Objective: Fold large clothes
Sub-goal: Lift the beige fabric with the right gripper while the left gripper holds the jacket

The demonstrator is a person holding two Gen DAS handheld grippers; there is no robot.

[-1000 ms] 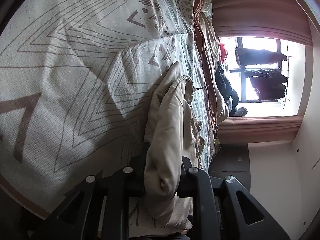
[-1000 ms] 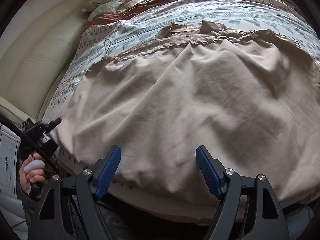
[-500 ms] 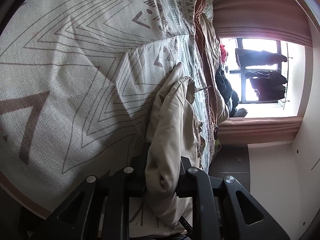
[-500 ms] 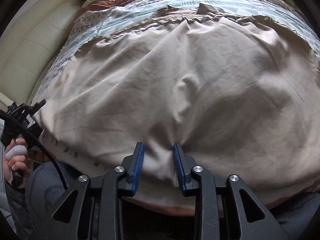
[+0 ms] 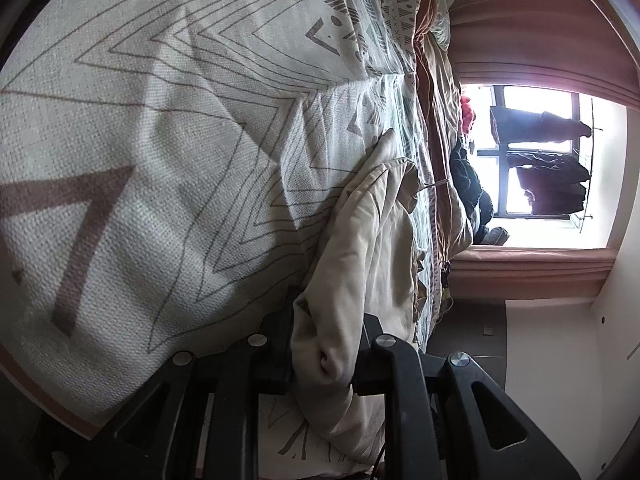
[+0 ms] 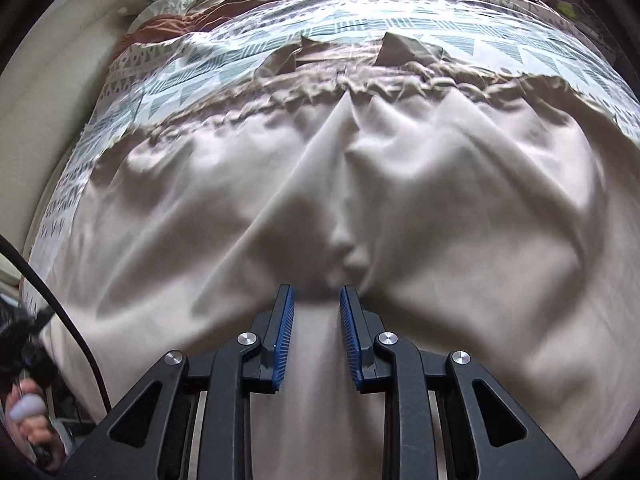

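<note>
A large beige garment [image 6: 440,200] lies spread over the patterned bedspread [image 6: 200,80]. My right gripper [image 6: 317,296] points down at its near edge. Its blue pads [image 6: 285,336] are closing with a strip of the cloth between them, and taut folds fan out from the tips. In the left wrist view the picture is rolled on its side. There my left gripper [image 5: 326,320] is shut on a thick bunched edge of the same beige garment [image 5: 360,232], which trails away over the bedspread [image 5: 160,120].
A cream padded headboard [image 6: 48,100] runs along the bed's left side. A hand [image 6: 24,412] with the other gripper and a black cable [image 6: 72,320] shows at lower left. A bright window [image 5: 540,236] with hanging dark clothes [image 5: 548,184] and pink curtains [image 5: 532,276] lies beyond the bed.
My right gripper went from wide open above the garment's edge to nearly closed on a pinch of it, and the cloth has drawn into a ridge. The left grip is unchanged.
</note>
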